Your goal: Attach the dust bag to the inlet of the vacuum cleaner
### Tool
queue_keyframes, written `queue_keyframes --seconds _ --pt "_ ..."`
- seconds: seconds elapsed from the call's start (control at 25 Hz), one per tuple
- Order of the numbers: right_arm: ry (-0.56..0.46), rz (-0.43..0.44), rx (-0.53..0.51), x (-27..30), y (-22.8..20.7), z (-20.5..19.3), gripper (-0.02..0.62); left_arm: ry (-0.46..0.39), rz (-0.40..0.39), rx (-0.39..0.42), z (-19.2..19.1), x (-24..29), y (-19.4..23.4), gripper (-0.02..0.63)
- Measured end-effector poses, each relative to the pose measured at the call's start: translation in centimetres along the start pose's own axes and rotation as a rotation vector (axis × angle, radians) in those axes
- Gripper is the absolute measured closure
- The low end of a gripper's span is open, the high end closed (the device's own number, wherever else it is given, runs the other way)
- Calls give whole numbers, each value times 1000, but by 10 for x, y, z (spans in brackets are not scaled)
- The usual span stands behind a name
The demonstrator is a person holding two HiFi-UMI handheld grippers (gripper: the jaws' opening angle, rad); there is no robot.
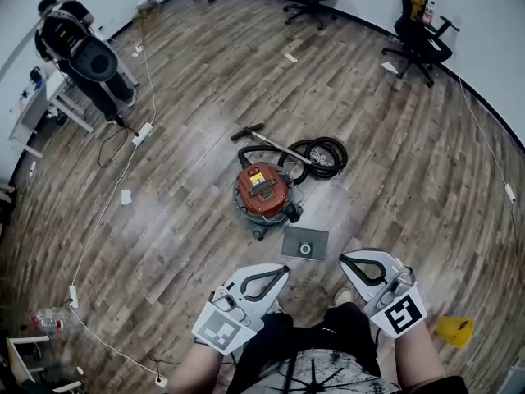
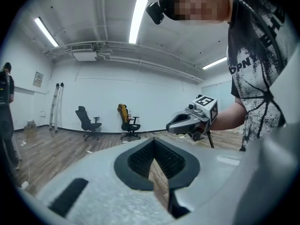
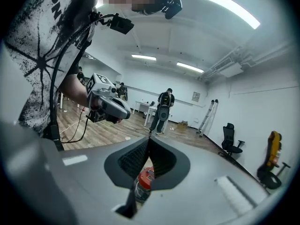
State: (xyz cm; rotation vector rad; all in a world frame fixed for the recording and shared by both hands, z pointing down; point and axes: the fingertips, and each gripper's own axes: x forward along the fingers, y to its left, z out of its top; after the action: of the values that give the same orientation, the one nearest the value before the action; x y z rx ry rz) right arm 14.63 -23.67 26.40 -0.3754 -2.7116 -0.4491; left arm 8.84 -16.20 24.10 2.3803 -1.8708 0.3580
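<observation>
Plainly the attaching has not begun. The left gripper (image 1: 284, 268) and the right gripper (image 1: 344, 259) both hang with jaws closed together on nothing, short of the work. The grey dust bag (image 1: 305, 243) lies flat on the floor just beside the upright red vacuum cleaner (image 1: 264, 191), its round collar facing up and its longer side running across the head view. The next move likely calls for a gripper to open and come down on the bag's edge. The inlet cannot be made out.

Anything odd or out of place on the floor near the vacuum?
Nothing looks damaged or spilled. The dust bag lies flat on the floor beside the vacuum, not attached. A power strip and a paper scrap lie further left.
</observation>
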Motion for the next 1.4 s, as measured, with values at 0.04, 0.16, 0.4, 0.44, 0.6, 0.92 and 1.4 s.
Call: queue_keyframes --seconds 0.04,0.16,0.4,0.44,0.6,0.92,1.4 --pt "4 17 2 1 2 -6 591 13 8 -2 -3 2 1 606" --pt "6 93 9 3 8 -28 591 51 60 -29 -13 12 1 606" --pt "24 216 -63 19 -14 -93 591 102 144 -138 -38 51 -2 606" --pt "29 223 -65 26 -15 -109 591 103 146 -155 -47 57 -2 606" --pt "85 237 -61 67 -8 -182 591 103 103 -157 -101 86 2 606" --pt "200 187 20 182 30 -397 548 56 -93 -53 -261 174 16 606" --pt "594 420 8 310 185 -759 426 40 -139 -7 -475 255 8 606"
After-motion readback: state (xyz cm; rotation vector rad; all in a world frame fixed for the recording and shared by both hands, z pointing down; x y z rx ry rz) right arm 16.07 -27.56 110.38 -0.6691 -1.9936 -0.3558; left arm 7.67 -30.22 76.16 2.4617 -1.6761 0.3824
